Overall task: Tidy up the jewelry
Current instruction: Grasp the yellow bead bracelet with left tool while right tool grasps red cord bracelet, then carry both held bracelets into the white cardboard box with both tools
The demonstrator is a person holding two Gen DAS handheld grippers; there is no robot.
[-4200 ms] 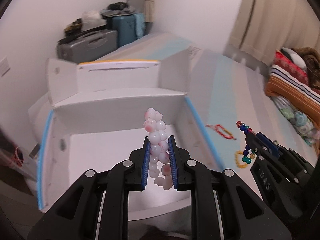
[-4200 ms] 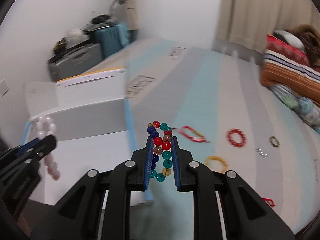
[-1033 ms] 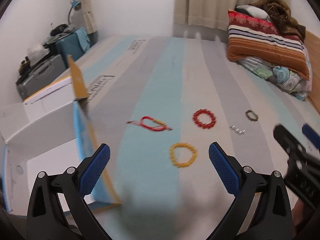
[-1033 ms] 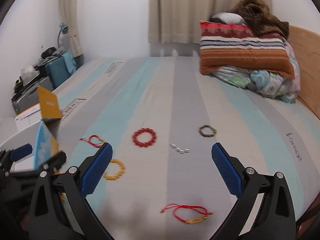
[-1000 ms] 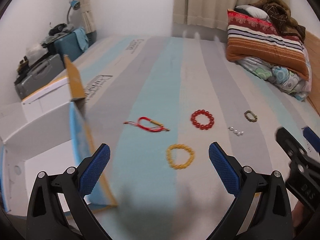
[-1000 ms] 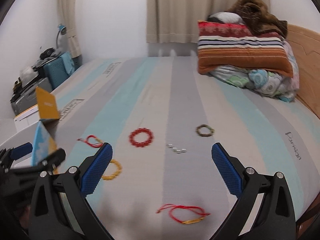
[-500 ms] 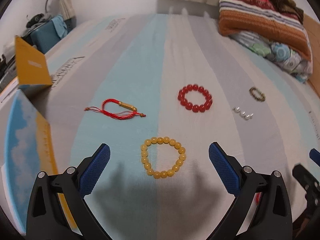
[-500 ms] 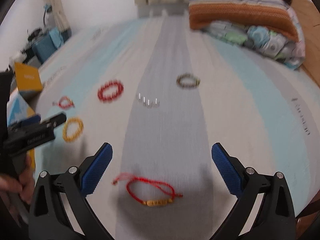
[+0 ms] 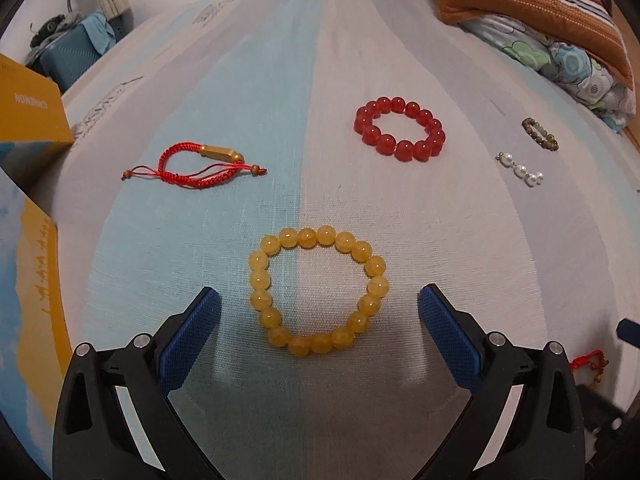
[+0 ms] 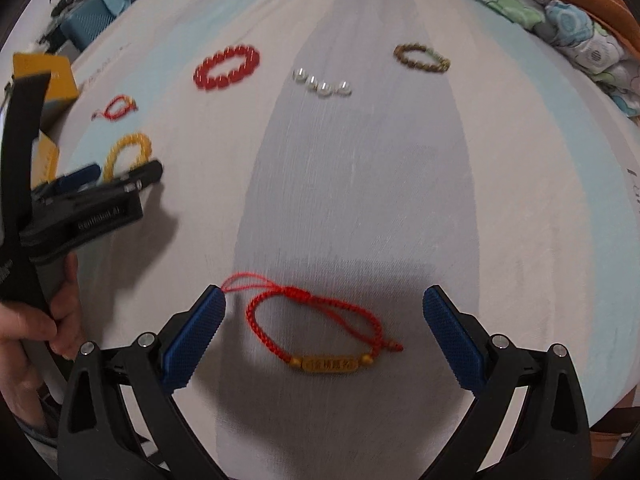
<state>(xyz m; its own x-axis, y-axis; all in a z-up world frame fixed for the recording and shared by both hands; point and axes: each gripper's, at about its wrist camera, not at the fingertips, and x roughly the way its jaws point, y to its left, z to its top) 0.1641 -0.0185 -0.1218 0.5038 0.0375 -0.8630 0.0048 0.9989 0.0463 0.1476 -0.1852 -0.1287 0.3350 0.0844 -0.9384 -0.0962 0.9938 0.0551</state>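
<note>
My left gripper is wide open and empty, low over the bed, with a yellow bead bracelet lying between its fingers. My right gripper is wide open and empty, straddling a red cord bracelet with a gold plate. Farther out lie a red bead bracelet, a red cord bracelet with a gold tube, a short pearl string and a small brown bead bracelet. The left gripper also shows in the right wrist view, over the yellow bracelet.
A cardboard box with a yellow and blue flap stands at the left edge of the striped bedsheet. Folded blankets and pillows lie at the far right. A blue suitcase stands beyond the bed at far left.
Both grippers earlier held bead bracelets at the box and are open and empty now. They have swung to the bed and dropped close over the yellow bracelet and the red cord bracelet.
</note>
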